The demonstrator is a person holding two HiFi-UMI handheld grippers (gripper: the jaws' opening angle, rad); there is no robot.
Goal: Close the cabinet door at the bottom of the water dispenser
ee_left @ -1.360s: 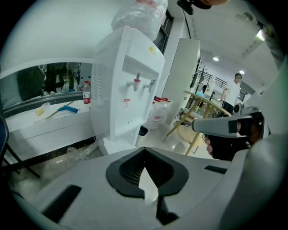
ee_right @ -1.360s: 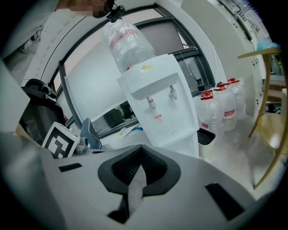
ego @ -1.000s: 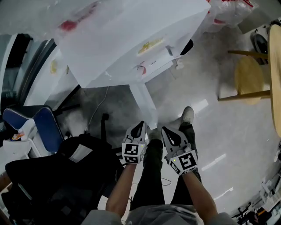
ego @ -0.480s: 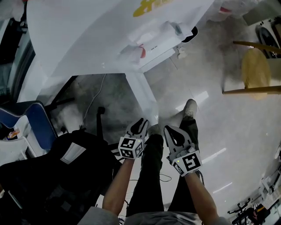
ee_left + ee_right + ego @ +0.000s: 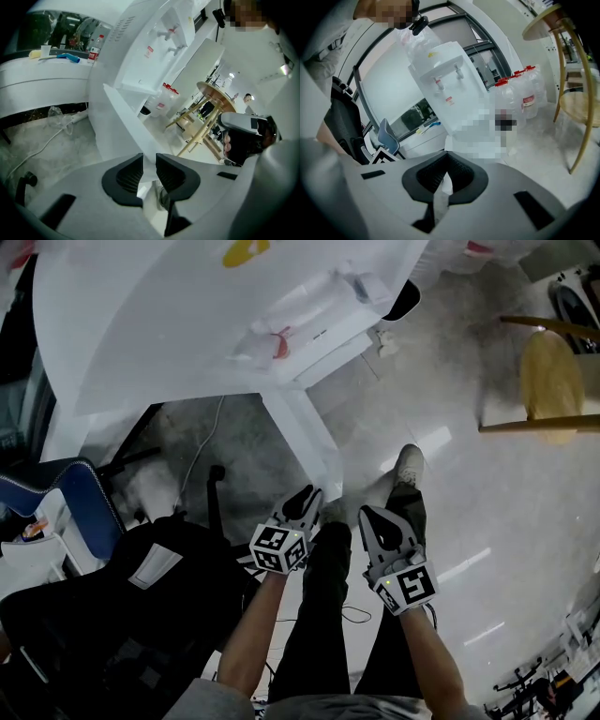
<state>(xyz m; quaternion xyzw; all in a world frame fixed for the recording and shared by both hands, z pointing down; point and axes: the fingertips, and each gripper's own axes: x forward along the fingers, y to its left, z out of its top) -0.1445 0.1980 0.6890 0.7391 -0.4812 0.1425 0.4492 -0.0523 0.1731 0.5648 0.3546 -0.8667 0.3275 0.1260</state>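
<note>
White cabinet door (image 5: 306,442) ajar at 12 o'clock under water dispenser (image 5: 187,324). Left gripper (image 5: 307,495) near door edge, jaws narrowly apart, empty; right gripper (image 5: 369,516) jaws together, empty.

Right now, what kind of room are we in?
Probably an office break corner: a tall white water dispenser, spare clear water jugs with red caps beside it, and a black office chair.

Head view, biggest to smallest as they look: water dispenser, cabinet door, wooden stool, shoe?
1. water dispenser
2. wooden stool, cut by the frame edge, and cabinet door, seen edge-on: too close to rank
3. shoe
</note>
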